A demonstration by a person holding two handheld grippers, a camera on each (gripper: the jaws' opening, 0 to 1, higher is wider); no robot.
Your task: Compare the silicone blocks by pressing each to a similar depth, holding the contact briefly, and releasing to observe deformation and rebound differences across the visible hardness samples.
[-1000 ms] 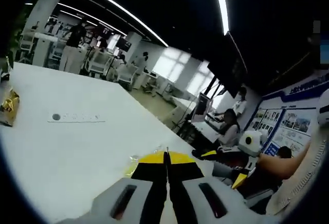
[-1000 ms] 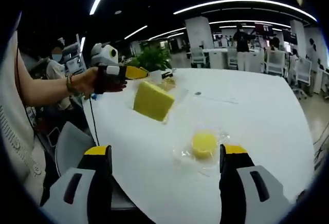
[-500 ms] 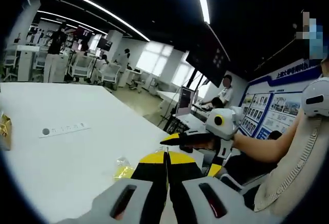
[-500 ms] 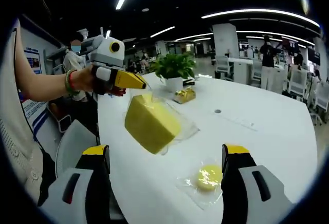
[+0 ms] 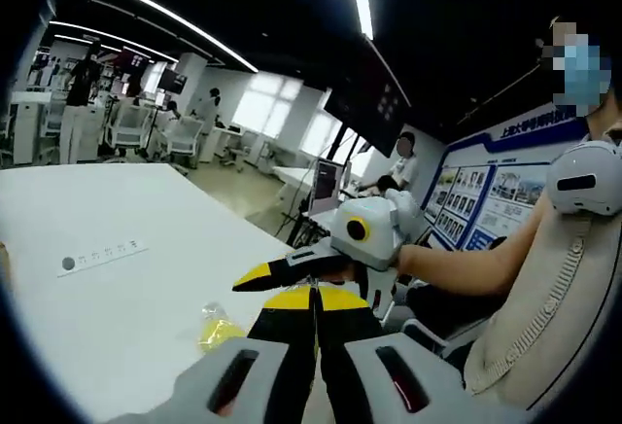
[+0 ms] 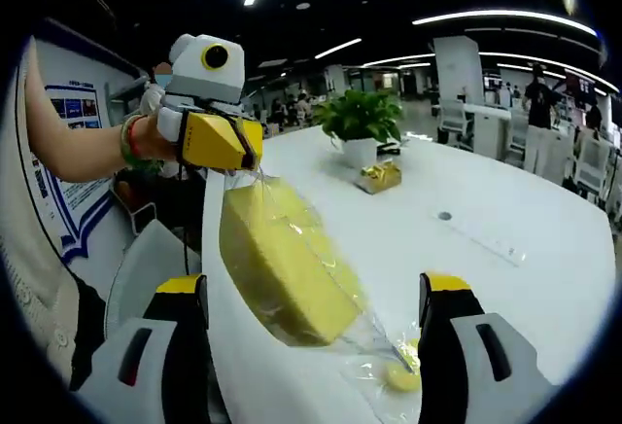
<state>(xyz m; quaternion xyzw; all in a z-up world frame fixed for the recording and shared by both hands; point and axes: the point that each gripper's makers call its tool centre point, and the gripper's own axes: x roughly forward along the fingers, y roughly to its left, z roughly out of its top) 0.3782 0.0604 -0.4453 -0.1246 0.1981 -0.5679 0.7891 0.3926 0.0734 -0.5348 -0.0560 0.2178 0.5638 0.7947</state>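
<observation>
Big white table (image 6: 505, 249) takes up most of both views. Above it, the yellow block (image 6: 282, 268) hangs in its clear bag (image 6: 335, 293), tilted, lifted off the surface at the table's near edge. The left gripper (image 6: 228, 142) has the top of that bag pinched between closed jaws (in the left gripper view its black-and-yellow jaws (image 5: 313, 322) are pressed together, though the bag itself is out of sight there).

The right gripper (image 6: 311, 293) is spread wide with nothing between its jaws, sitting just below and on either side of the hanging block; from the left gripper view you see it (image 5: 267, 273) held out over the table edge by a hand.

Further back on the table there's a potted plant (image 6: 362, 127) with a small gold packet (image 6: 381, 176) just beside it. Smallest bit: a little round yellow sample (image 6: 400, 375) in its own clear wrap lying flat on the table, right under the block's lower corner (also visible at (image 5: 216, 330)).
</observation>
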